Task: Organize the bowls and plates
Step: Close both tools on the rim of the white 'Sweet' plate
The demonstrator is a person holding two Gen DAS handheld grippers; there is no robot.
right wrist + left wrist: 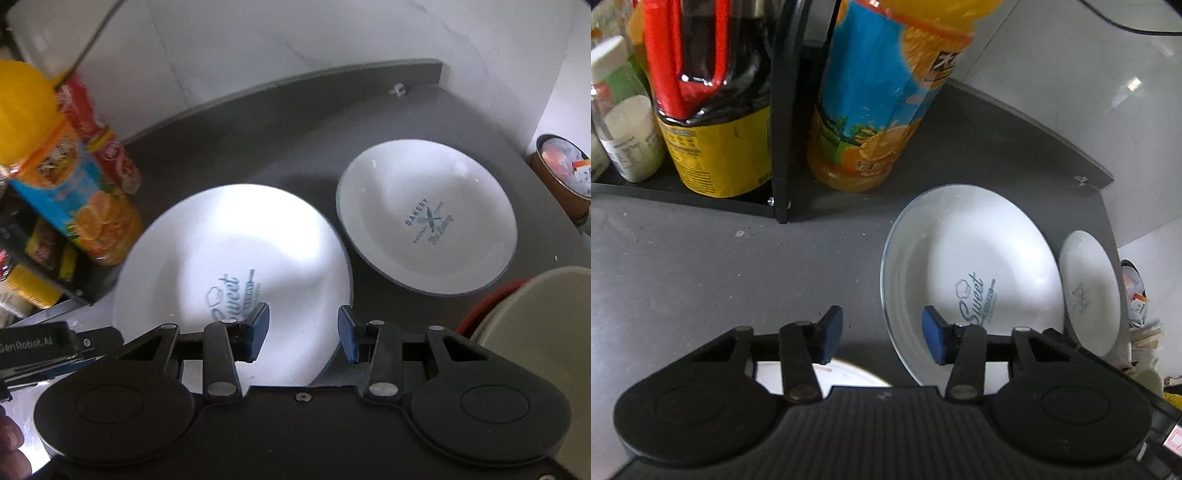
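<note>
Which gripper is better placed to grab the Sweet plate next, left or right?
Probably right. The right gripper hangs open over the near rim of the Sweet plate. The left gripper, also open, is mostly over bare countertop beside it.

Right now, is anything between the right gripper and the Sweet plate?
Nothing visible. The right gripper hangs open over the near rim of the Sweet plate, with only bare plate between its fingers. The Bakery bowl sits apart to the right.

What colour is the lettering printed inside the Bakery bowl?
Dark blue-grey on the white bowl, clearest in the right wrist view.
</note>
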